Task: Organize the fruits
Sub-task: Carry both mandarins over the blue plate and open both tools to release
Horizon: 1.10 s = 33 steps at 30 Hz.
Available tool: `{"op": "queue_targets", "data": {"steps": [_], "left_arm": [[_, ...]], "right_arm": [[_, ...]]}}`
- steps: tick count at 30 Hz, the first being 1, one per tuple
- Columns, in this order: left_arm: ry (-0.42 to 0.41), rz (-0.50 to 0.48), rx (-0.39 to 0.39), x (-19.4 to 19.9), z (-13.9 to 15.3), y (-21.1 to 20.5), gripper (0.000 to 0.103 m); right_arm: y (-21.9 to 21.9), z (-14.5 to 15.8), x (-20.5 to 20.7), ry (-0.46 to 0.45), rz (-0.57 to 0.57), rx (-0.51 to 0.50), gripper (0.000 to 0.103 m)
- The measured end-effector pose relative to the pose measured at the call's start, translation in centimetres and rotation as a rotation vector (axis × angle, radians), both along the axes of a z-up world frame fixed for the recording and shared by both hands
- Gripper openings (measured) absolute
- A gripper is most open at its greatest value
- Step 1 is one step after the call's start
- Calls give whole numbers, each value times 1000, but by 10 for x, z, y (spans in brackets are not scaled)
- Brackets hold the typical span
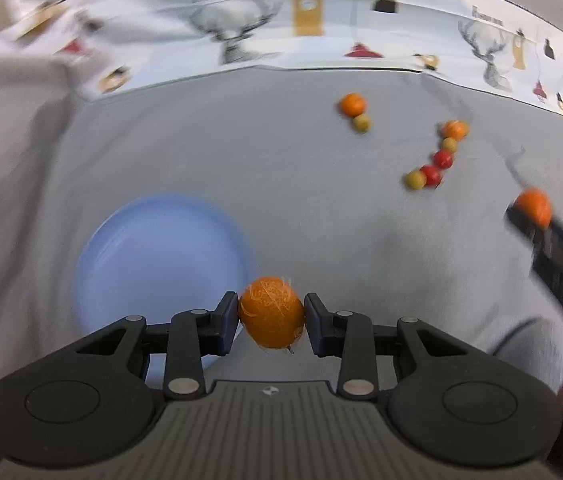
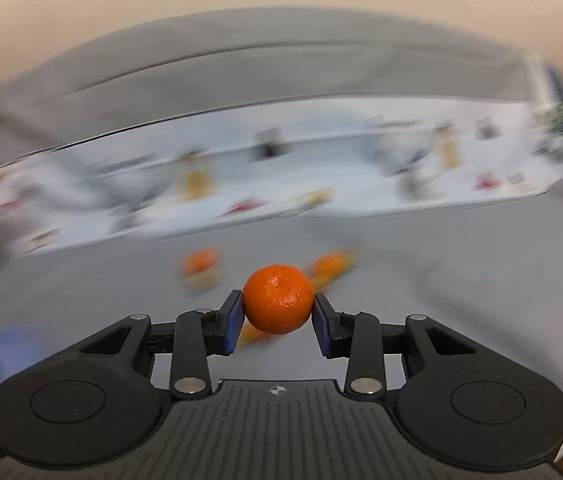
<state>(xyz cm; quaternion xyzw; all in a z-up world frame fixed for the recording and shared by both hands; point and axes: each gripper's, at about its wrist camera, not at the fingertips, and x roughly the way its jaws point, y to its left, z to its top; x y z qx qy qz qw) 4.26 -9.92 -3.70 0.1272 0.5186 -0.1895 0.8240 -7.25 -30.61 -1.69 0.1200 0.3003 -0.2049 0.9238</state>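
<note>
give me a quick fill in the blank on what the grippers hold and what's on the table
1. The left gripper is shut on an ____ fruit.
2. The plate on the grey cloth is ____ in colour.
3. The right gripper holds ____ mandarin.
4. On the plate lie ____ fruits.

Missing words: orange; blue; one; no

Black left gripper with blue pads, clamped on a bright orange tangerine streaked with pale fibres. Pale blue plate at eight o'clock, over a plain grey tablecloth. White printed cloth at twelve o'clock, patterned with grey deer heads, yellow clocks, red and black lamps. Loose fruits at two o'clock: orange, yellow-green, red. Black right gripper, blue pads, deep orange mandarin.
</note>
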Motion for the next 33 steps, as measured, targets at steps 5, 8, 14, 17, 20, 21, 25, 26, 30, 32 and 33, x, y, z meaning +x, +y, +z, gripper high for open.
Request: {"op": "queue_targets", "data": {"steps": [5,8,14,17,20,21,25,26,30,32,33], "left_arm": [[-24,85,-5,-42,16,74,39],[-43,134,-32,-61,23,110,39],[-81,186,-104,-87,32,155,39],[-88,204,-134,-90,33,167,39],[-96,213,-154,-90,34,171,39],[-97,216,-163,-89,35,173,39],[-94,229,-188,-83,34,177,39],[-93,232,-192,-81,33,178,39],[-92,247,-205,-69,31,182,39],[-93,253,-204,-61,29,183,39],[-92,257,-203,-56,28,182,39]], "right_arm": [[80,29,-26,21,208,112,38],[124,43,-35,16,317,75,38],[175,63,-44,24,406,71,38],[191,66,-47,45,428,62,38],[201,67,-46,61,432,42,38],[203,68,-45,64,432,35,38],[207,69,-43,81,437,15,38],[207,67,-41,85,443,13,38],[210,63,-32,113,456,4,38],[212,61,-27,120,460,0,38],[213,59,-23,123,463,-2,38]]}}
